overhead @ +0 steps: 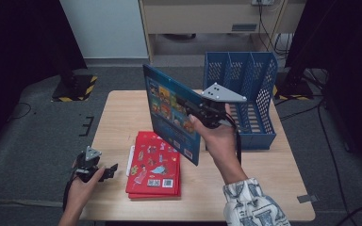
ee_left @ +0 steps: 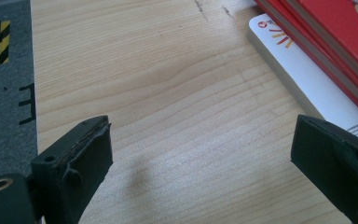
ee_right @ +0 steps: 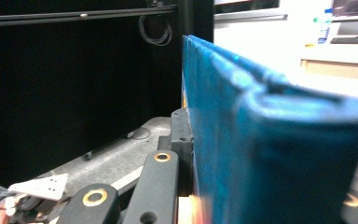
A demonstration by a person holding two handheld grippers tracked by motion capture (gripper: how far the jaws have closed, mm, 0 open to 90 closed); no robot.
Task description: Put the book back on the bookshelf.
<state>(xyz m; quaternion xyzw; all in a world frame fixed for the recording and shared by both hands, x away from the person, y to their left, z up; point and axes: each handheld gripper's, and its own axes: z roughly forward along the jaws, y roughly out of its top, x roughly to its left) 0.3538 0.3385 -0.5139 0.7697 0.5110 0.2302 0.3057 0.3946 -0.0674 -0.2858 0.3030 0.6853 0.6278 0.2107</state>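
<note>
A blue picture book [overhead: 169, 113] hangs upright and tilted above the middle of the table, and my right gripper [overhead: 189, 112] is shut on its right edge. The right gripper view looks along that book [ee_right: 242, 140] edge-on, with one black finger [ee_right: 179, 135] pressed against its cover. A stack of red books [overhead: 154, 165] lies flat below it, near the front edge. My left gripper [overhead: 109, 171] rests at the front left, just left of the stack. Its jaws stand wide open over bare wood [ee_left: 200, 158]. The red books [ee_left: 335, 37] and a white one [ee_left: 303, 79] under them lie off to its right.
A blue mesh file rack [overhead: 245, 94] with several slots stands at the back right of the wooden table [overhead: 122, 117]. Grey carpet surrounds the table, with black stand bases marked by yellow tape [overhead: 75, 87] at the far left.
</note>
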